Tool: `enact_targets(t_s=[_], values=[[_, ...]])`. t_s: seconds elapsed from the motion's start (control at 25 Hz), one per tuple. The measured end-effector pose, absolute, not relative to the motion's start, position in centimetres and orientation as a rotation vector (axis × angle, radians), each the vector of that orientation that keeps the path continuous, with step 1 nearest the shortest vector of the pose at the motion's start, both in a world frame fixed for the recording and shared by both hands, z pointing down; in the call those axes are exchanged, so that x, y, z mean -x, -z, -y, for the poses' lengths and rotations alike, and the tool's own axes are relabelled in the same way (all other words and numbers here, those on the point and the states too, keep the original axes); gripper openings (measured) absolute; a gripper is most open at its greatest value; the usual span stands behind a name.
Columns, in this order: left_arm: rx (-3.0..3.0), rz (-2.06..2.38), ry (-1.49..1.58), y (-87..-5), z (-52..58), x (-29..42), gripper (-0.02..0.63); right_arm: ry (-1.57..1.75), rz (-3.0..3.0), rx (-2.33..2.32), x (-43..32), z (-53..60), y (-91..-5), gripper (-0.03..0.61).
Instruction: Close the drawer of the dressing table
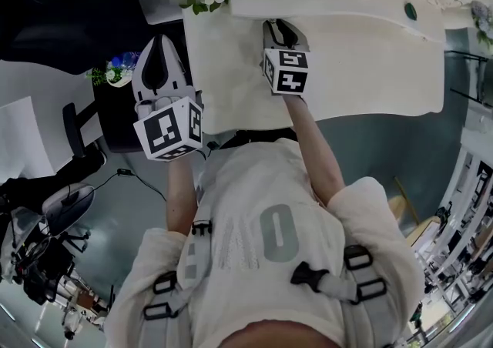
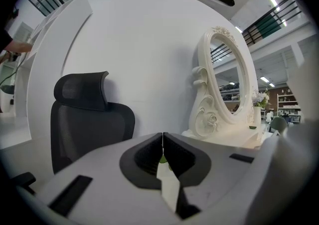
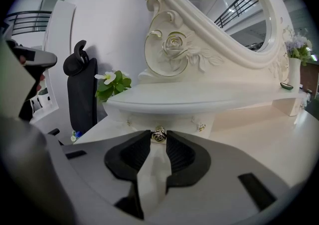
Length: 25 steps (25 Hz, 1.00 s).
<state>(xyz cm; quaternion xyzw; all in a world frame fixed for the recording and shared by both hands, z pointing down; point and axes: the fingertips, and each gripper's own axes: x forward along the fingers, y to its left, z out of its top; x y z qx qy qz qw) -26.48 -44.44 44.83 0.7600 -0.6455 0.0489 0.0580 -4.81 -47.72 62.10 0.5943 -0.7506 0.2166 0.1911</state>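
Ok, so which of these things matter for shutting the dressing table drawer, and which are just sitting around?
For the job: drawer knob; right gripper, clamped on that knob; dressing table.

Just lying about: oval mirror; flowering plant; vase; office chair; left gripper, shut and empty.

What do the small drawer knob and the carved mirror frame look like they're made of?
Knob: likely metal, brass-toned and shiny, with bright glints.
Mirror frame: cream-painted carved wood or moulded resin, cannot tell which; smooth satin sheen over the rose relief.
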Motion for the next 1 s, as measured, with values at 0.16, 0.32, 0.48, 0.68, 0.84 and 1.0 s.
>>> enact_targets(t_s=[0.16, 0.32, 0.48, 0.68, 0.84, 1.0], values=[[-2.305, 1.957, -0.147, -44.7, 44.7, 26.5, 0.020, -0.607, 2.105, -1.673, 4.8, 47.8, -62.1, 0.104], [-2.299, 1.960, -0.142, -44.8, 44.9, 26.9, 0.020, -0.609, 2.101, -1.671, 4.9, 47.7, -62.2, 0.104], [-2.298, 1.962, -0.135, -44.7, 44.8, 27.0, 0.020, -0.608, 2.102, -1.671, 5.0, 47.7, -62.1, 0.106], [-2.309, 1.962, -0.132, -44.3, 44.5, 26.6, 0.020, -0.608, 2.105, -1.671, 4.8, 47.7, -62.1, 0.107], [-2.317, 1.967, -0.128, -43.8, 44.0, 26.8, 0.020, -0.603, 2.108, -1.681, 4.9, 47.7, -62.0, 0.111], [-2.326, 1.974, -0.125, -43.4, 43.4, 27.1, 0.020, -0.639, 2.129, -1.657, 5.3, 47.3, -61.9, 0.165]])
